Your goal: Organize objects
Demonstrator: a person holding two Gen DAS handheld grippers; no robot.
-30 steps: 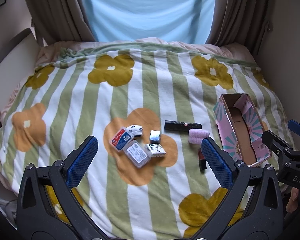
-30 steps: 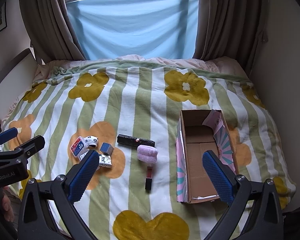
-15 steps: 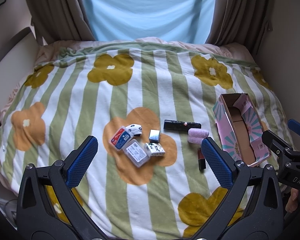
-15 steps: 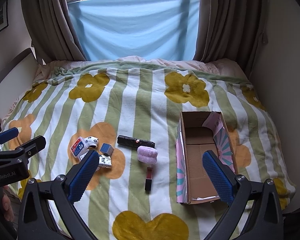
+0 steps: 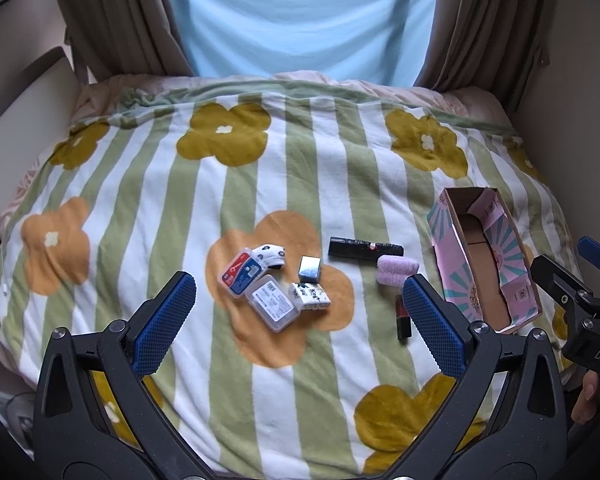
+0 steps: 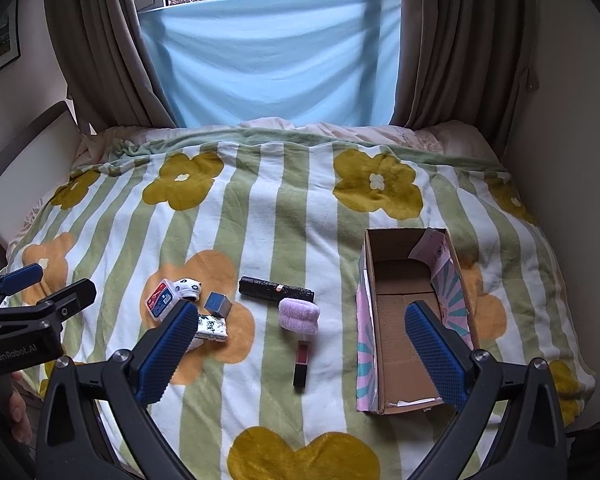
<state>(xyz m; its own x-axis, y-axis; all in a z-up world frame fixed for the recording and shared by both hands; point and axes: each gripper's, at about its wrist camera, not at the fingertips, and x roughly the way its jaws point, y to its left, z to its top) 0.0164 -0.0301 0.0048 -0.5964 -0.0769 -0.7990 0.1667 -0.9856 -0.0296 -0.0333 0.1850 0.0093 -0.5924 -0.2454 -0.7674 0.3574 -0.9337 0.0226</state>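
Small items lie on a flowered blanket [image 5: 300,184]: a red-blue case [image 5: 241,273], a clear case [image 5: 273,307], a patterned white sock roll [image 5: 269,255], a silver cube [image 5: 310,269], a patterned packet [image 5: 309,295], a black bar [image 5: 365,247], a pink fuzzy roll [image 5: 396,269] and a lipstick [image 6: 301,362]. An empty pink cardboard box [image 6: 408,312] lies at the right. My left gripper [image 5: 296,322] is open and empty, above the near side of the small items. My right gripper [image 6: 296,350] is open and empty, above the lipstick and the box's near end.
Brown curtains [image 6: 452,48] and a blue sheet [image 6: 268,64] hang behind the bed. A wall [image 6: 572,128] runs along the right. A headboard panel [image 5: 16,120] stands at the left. The blanket's front edge drops off below both grippers.
Both views have shifted very slightly; the objects sit where they were. Both grippers stay open and empty.
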